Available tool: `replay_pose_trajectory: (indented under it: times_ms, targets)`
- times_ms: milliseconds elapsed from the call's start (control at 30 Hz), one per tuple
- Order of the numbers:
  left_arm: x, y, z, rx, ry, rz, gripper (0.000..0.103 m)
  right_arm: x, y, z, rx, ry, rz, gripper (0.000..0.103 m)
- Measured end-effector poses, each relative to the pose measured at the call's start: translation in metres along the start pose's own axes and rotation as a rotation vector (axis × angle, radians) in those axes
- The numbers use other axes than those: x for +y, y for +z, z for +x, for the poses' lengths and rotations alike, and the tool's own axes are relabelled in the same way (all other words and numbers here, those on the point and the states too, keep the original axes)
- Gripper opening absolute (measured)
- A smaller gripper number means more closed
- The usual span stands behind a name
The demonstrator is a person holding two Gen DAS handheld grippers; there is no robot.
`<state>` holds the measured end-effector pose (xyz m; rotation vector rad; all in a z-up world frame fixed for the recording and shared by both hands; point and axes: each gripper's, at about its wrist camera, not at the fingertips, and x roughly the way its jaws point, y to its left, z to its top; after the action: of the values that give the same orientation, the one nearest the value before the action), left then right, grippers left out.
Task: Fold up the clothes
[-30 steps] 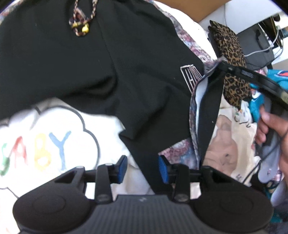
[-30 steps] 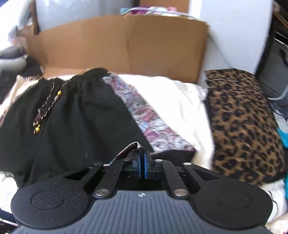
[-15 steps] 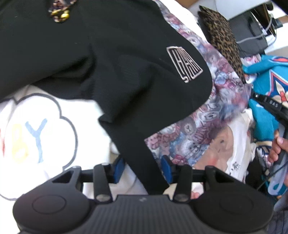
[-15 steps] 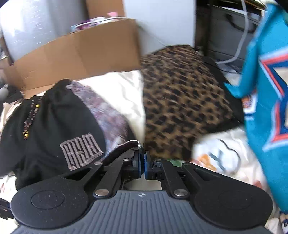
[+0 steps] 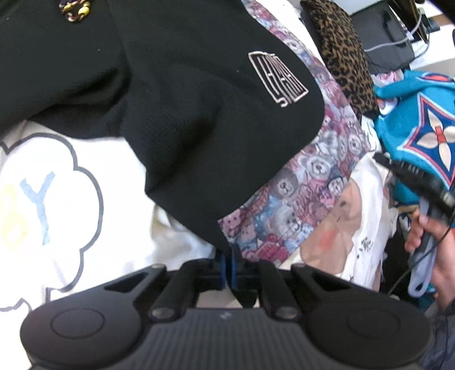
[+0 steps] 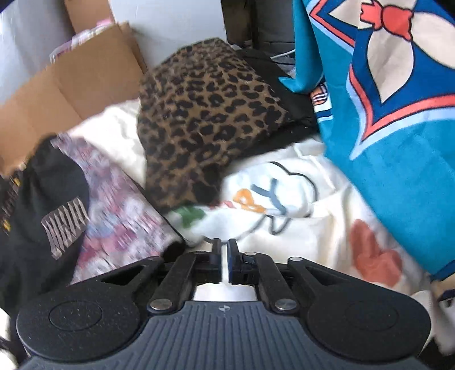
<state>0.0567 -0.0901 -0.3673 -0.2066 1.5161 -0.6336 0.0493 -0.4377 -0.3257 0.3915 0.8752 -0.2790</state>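
Left wrist view: the left gripper [image 5: 227,266] is clamped on a narrow corner of the black shorts [image 5: 182,94], whose fabric rises from between the blue pads and spreads ahead of and to the left of the tool. A white outlined logo [image 5: 277,81] sits on the shorts ahead and to the right. Under them lies a bear-print cloth [image 5: 307,182], and left of the tool a white garment with a cloud outline [image 5: 57,199]. Only this view shows the pinched corner, the beaded drawstring [image 5: 74,10] at the far edge, and the person's hand [image 5: 435,242] on the right gripper's handle at the right margin.

Right wrist view: the right gripper [image 6: 224,263] has its jaws opening, a slim gap between the pads with nothing in it. The shorts lie to its left, apart from it. Only this view shows the leopard-print cloth [image 6: 204,113] in full ahead of the tool, the cardboard box [image 6: 71,85] ahead and to the left, and the teal garment [image 6: 398,85] hanging to the right.

Limits: the waistband of the shorts is cut off in the left view. The shorts and bear print are motion-blurred in the right view. The lettering of the logo cannot be read in either view.
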Motion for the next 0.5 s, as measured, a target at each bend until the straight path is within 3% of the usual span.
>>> replay_pose_trajectory:
  times_ms: [67,200,333,500]
  targets:
    - [-0.002,0.002,0.001,0.0,0.002,-0.007,0.004,0.003,0.004,0.001,-0.016,0.041,0.02,0.022]
    - [-0.002,0.002,-0.002,0.005,-0.003,-0.006,0.004,0.009,0.01,0.012,0.002,0.125,0.045,0.023]
    - [-0.005,0.001,0.004,0.021,-0.017,0.009,0.004,0.009,0.006,0.037,0.07,0.104,0.02,0.023]
    - [0.0,0.001,0.007,0.046,-0.025,0.005,0.006,0.0,0.002,0.054,0.122,0.118,0.039,0.034]
